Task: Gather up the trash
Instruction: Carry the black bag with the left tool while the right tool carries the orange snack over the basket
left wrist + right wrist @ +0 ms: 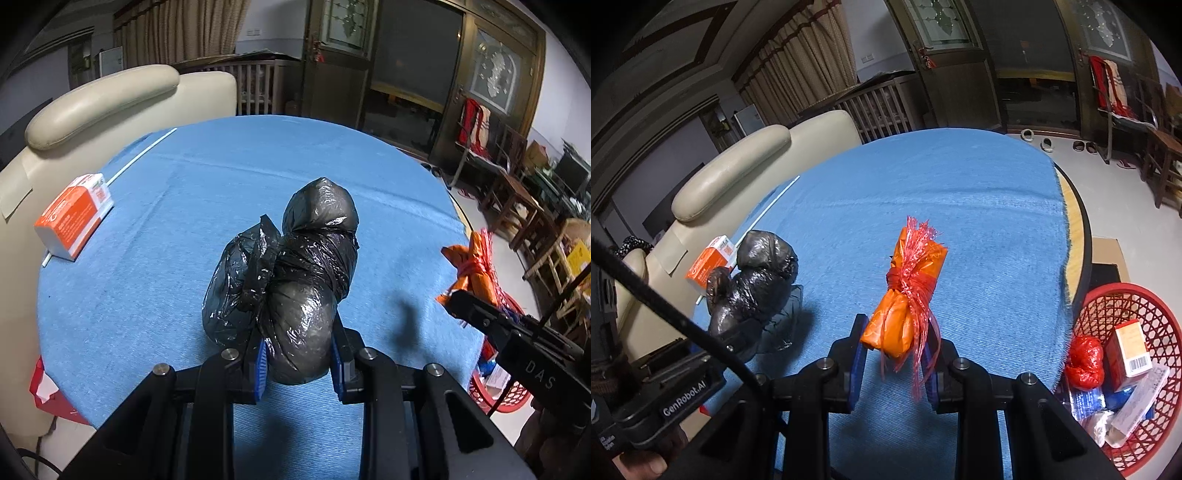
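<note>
Left gripper (299,363): jaws pinch the lower end of a knotted black plastic bag bundle (291,273). Blue pads press on both sides of the bundle, which stands up from the jaws over the blue cloth (207,177) of the round worktop (1076,236). The bundle looks lifted clear of the cloth, though I cannot tell this for certain from the wrist view. In the right wrist view the same black bundle sits at left, held in the left gripper.

Right gripper (895,356): jaws pressed onto an orange wrapped packet (905,306), tied round its middle with red plastic strands whose loose ends hang down past the jaws. The packet points up and away from the gripper, above the cloth.

Other trash on the worktop — an orange-and-white carton (75,216) lies flat near the left edge of the cloth, well apart from both held items. A thin white stick (144,153) lies along that same edge, running beneath or beside the carton.

Red mesh basket (1108,306) stands off the worktop's right edge, lower than the tabletop. It holds a red crumpled bag (1084,363), an orange-and-white box (1128,350) and some blue and white wrappers (1134,402).

Cream leather sofa (103,99) stands behind the worktop at left.
</note>
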Demonstrator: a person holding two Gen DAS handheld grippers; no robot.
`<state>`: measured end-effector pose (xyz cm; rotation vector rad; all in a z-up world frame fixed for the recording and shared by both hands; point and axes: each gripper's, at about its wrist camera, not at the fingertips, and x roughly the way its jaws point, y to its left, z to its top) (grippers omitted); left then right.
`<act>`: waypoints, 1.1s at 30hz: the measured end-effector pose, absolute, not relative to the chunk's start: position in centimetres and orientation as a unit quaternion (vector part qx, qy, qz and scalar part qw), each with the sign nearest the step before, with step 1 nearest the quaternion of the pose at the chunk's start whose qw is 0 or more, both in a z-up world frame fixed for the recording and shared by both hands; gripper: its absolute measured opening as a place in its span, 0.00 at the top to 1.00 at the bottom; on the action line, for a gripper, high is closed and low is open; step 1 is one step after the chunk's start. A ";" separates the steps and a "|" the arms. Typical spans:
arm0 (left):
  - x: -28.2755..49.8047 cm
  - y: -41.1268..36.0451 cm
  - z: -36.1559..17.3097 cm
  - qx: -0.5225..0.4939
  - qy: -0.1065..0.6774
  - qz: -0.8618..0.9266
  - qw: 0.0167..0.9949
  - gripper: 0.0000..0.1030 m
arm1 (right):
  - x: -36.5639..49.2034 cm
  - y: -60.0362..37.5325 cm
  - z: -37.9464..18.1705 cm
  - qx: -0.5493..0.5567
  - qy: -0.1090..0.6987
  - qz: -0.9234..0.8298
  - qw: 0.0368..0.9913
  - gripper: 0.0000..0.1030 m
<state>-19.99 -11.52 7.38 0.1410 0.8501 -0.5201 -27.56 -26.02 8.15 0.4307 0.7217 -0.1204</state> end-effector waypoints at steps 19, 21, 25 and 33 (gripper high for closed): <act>-22.2 -14.9 8.1 0.107 0.396 -0.284 0.866 0.72 | -30.5 -27.3 8.2 0.244 0.322 -0.077 0.911 0.73; -22.3 -15.4 8.2 0.110 0.395 -0.289 0.865 0.72 | -30.9 -27.4 8.3 0.247 0.319 -0.081 0.911 0.73; -22.5 -16.6 8.4 0.121 0.389 -0.303 0.862 0.72 | -31.6 -27.6 8.4 0.253 0.315 -0.091 0.910 0.73; -23.4 -18.7 8.6 0.137 0.381 -0.327 0.854 0.72 | -33.6 -28.3 8.4 0.265 0.311 -0.109 0.906 0.73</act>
